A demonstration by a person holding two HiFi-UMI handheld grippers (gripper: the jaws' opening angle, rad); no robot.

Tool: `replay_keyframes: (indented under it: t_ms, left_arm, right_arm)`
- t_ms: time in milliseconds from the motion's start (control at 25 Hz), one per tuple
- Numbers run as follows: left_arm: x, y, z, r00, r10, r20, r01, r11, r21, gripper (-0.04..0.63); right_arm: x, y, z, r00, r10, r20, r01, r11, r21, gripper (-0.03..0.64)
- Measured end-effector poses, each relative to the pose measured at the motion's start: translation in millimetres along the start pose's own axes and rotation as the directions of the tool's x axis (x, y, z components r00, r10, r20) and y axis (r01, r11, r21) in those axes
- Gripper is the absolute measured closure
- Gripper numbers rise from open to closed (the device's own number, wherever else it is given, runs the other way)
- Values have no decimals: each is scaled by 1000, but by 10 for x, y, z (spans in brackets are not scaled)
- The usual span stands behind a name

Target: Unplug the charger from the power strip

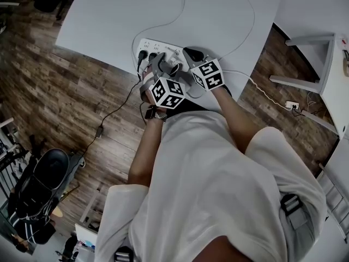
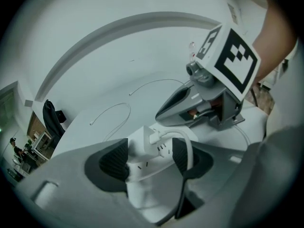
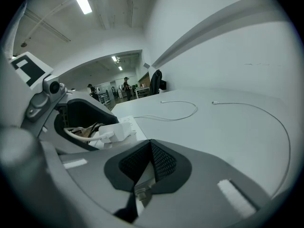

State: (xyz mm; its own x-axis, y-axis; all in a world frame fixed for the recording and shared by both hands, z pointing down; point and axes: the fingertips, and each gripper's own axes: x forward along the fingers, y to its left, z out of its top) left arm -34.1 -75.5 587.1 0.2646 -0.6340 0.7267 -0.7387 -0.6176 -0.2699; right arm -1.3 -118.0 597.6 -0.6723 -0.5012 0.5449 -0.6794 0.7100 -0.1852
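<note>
Left gripper (image 2: 150,150) fingers standing wide, flanking white charger (image 2: 140,144); pads not seen pressing it. Charger sitting in socket on power strip (image 2: 142,175), white cable (image 2: 189,148) arching off it. Right gripper (image 3: 151,148) fingers meeting at tips, resting at power strip's right end. Power strip lying near desk (image 1: 109,21) edge.
</note>
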Motion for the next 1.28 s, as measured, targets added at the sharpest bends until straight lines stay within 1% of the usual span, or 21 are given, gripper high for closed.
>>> replay_keyframes:
  t_ms: [160, 320, 400, 520, 600, 680, 760, 880, 1040, 1120, 1280]
  left_arm:
    - [-6, -78, -23, 1000, -28, 12, 27, 999, 17, 263]
    - [-52, -160, 17, 995, -89, 35, 89, 996, -11, 232]
    - [-109, -204, 31, 991, -122, 56, 125, 992, -37, 230]
    - [-206, -240, 45, 985, -144, 95, 152, 985, -81, 232]
    - [-252, -274, 41, 982, -157, 107, 168, 980, -105, 232]
    - [-293, -314, 40, 980, -169, 107, 180, 978, -107, 232]
    - [-358, -308, 54, 979, -164, 118, 178, 977, -118, 232]
    - [-467, -176, 68, 977, -144, 155, 171, 969, -178, 239]
    - [-611, 58, 59, 974, -104, 200, 157, 949, -272, 330]
    - [-697, 148, 67, 973, -75, 217, 138, 947, -289, 381]
    - [-849, 331, 133, 966, -32, 258, 113, 946, -305, 518]
  right_arm:
    - [16, 3, 7, 1000, 5, 1, -5, 1000, 6, 615]
    - [-4, -4, 9, 1000, 15, -2, -15, 1000, 23, 615]
    - [-21, -10, 2, 1000, 10, -10, -9, 1000, 13, 615]
    - [-85, -37, -2, 999, -36, -5, 35, 999, -27, 615]
    - [-169, -63, 17, 998, -56, 18, 56, 998, -10, 615]
    - [-264, -85, 50, 997, -69, 38, 69, 997, 18, 615]
    - [-357, -88, 100, 995, -85, 57, 82, 996, 47, 615]
    - [-445, -49, 209, 991, -106, 81, 100, 992, 70, 615]
    - [-593, 69, 373, 985, -122, 121, 113, 990, 80, 615]
    - [-697, 146, 454, 982, -128, 142, 117, 990, 78, 615]
    - [-853, 268, 674, 973, -140, 182, 130, 989, 68, 615]
